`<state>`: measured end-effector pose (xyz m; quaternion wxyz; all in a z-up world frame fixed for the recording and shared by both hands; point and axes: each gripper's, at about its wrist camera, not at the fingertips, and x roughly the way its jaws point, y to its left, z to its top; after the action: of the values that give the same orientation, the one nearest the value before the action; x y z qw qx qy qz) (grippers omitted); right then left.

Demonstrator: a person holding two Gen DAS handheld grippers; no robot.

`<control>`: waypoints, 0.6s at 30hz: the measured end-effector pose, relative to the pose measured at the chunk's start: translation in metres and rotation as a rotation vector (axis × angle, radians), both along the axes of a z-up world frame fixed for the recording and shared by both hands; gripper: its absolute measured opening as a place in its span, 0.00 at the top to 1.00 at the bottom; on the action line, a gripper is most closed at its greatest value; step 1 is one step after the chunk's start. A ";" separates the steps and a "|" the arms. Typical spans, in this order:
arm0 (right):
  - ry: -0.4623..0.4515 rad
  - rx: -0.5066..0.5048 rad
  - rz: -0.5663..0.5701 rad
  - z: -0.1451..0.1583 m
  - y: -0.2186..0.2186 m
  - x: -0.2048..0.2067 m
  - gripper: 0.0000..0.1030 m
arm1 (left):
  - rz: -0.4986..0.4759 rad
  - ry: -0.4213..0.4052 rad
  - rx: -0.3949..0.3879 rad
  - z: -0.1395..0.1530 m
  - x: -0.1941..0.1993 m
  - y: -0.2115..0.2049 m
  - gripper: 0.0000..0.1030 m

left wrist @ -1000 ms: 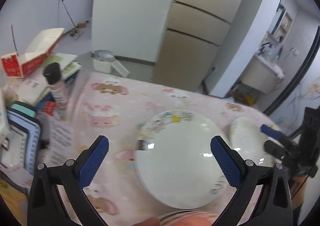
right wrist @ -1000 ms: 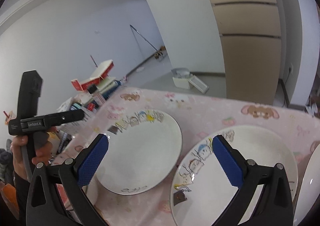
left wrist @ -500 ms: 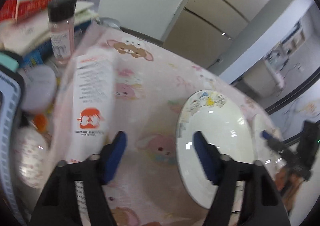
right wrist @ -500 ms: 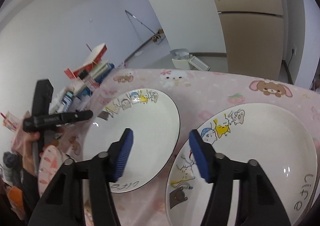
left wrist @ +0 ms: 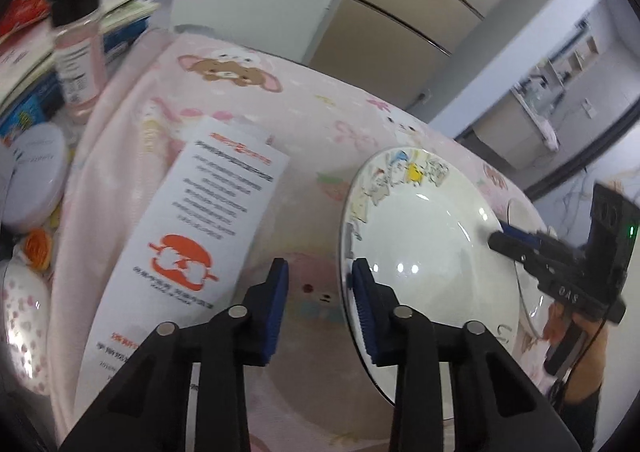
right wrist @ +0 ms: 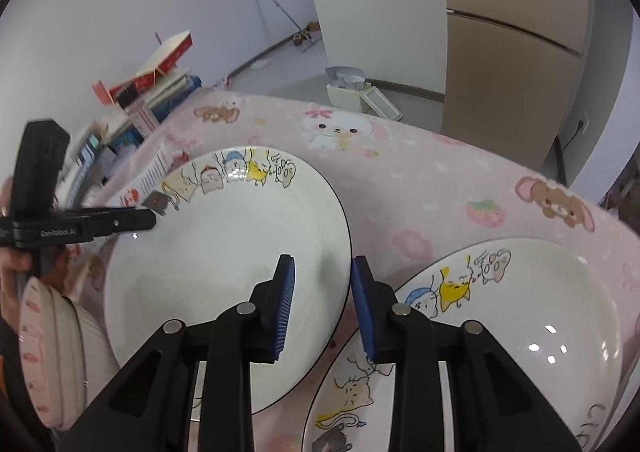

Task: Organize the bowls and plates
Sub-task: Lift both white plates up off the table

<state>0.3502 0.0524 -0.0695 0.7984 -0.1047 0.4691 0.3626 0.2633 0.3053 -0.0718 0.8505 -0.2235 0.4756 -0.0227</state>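
Now both tools, left tool [left wrist: 316, 292] and right tool [right wrist: 322, 292], are closing narrow over opposite rims of the plate [right wrist: 228, 252], which looks hard, slippery and breakable.

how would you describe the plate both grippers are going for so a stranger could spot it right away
On the pink cartoon-print tablecloth lie two white plates with cartoon animals drawn along the rim. The one meant is the left plate, next to the white leaflet with an orange logo. The other plate has no gripper on it; on this one the left gripper and right gripper are closing over opposite edges.
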 end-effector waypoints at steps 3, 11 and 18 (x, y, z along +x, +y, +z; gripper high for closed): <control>0.007 -0.031 0.020 -0.002 0.005 0.004 0.72 | -0.011 -0.003 -0.003 0.000 0.001 -0.003 0.71; 0.046 -0.055 0.089 -0.009 0.016 0.010 0.63 | -0.040 -0.020 -0.068 -0.005 0.003 -0.005 0.82; 0.037 -0.002 0.017 -0.006 0.007 0.013 0.87 | -0.038 -0.061 -0.049 -0.005 0.001 -0.007 0.86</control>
<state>0.3636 0.0591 -0.0756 0.7862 -0.1026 0.4833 0.3710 0.2639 0.2980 -0.0767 0.8581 -0.2345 0.4531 -0.0573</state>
